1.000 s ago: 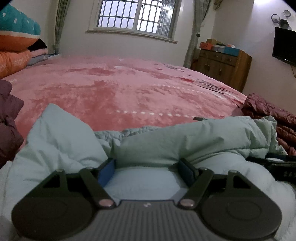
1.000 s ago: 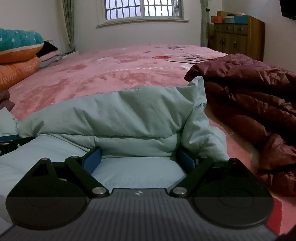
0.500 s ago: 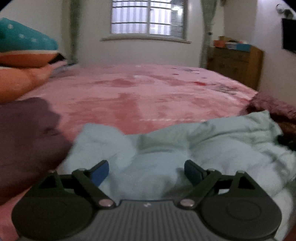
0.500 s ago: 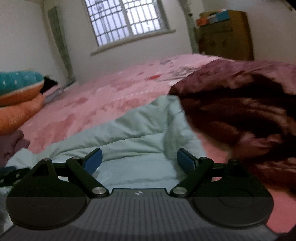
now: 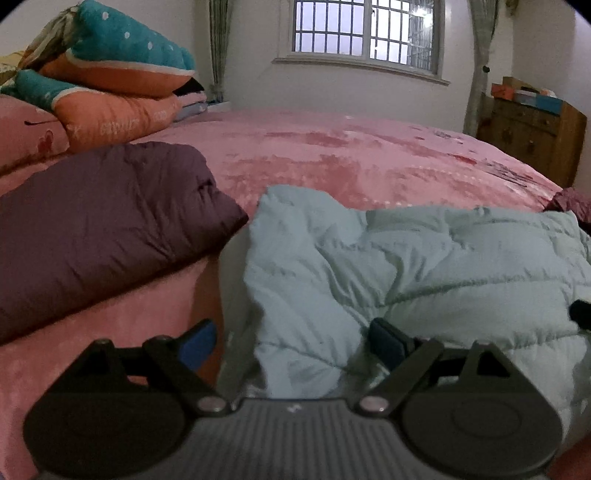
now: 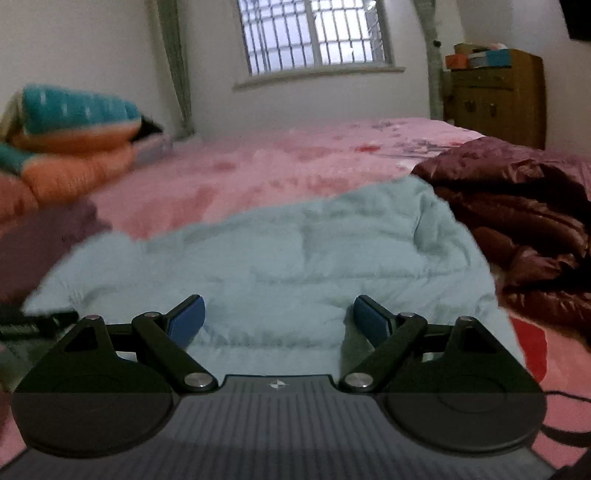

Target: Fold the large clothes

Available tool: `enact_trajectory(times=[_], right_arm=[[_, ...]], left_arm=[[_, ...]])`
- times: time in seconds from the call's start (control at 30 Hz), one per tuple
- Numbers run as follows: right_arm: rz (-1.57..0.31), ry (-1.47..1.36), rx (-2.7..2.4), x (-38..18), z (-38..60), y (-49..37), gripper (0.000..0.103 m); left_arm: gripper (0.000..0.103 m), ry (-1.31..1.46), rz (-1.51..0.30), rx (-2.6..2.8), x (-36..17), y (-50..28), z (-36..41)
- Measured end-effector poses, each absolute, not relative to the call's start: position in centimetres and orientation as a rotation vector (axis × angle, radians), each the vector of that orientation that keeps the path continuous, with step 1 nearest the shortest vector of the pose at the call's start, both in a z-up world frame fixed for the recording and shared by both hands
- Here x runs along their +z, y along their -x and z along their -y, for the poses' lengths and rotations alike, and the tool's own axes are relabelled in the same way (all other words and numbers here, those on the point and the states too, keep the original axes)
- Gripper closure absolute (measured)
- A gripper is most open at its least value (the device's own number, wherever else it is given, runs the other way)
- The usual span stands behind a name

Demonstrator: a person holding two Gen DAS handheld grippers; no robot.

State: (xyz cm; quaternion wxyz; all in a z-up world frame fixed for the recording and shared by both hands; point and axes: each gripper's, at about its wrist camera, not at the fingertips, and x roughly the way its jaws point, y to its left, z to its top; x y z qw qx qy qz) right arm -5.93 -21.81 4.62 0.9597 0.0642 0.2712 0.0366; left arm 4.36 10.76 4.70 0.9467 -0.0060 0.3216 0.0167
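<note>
On the pink bed (image 5: 332,155), the pale-green puffer jacket (image 5: 424,266) is lying bunched, soft, bulky, slippery. Left tongs (image 5: 291,341), jaws just opening, and right tongs (image 6: 277,319) are hovering released; grasp the 12 o'clock hem.

We look from both cameras low over the bed (image 5: 369,155), tilted slightly down, facing the barred window (image 5: 364,33) on the far wall. The left view sits close behind the left edge of the pale green jacket (image 5: 424,266); the right view sits close behind its middle (image 6: 295,258). Both share jacket, bed, window, stacked pillows (image 5: 110,85) and wooden dresser (image 6: 495,96).
</note>
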Motion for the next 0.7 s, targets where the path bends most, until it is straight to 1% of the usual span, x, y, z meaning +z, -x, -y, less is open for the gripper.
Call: enact_trajectory(times=[0.13, 0.27, 0.47, 0.53, 0.7], right_arm=[[-0.617, -0.104, 0.067, 3.5, 21.6, 5.2, 0.0], [-0.629, -0.092, 0.063, 2.6, 21.1, 5.3, 0.0], [-0.598, -0.185, 0.064, 4.3, 23.3, 6.5, 0.0], [-0.577, -0.248, 0.049, 5.2, 25.0, 7.3, 0.0], [-0.527, -0.57, -0.003, 6.2, 32.8, 9.5, 0.0]], left_arm=[[0.01, 0.026, -0.678, 0.024, 4.2, -4.5, -11.0], [0.009, 0.056, -0.714, 0.018, 3.8, -4.8, -11.2], [0.01, 0.117, -0.738, -0.017, 5.8, -3.6, -12.0], [0.01, 0.177, -0.734, -0.046, 6.8, -2.7, -12.8], [0.01, 0.378, -0.749, -0.107, 9.2, -0.7, -16.0]])
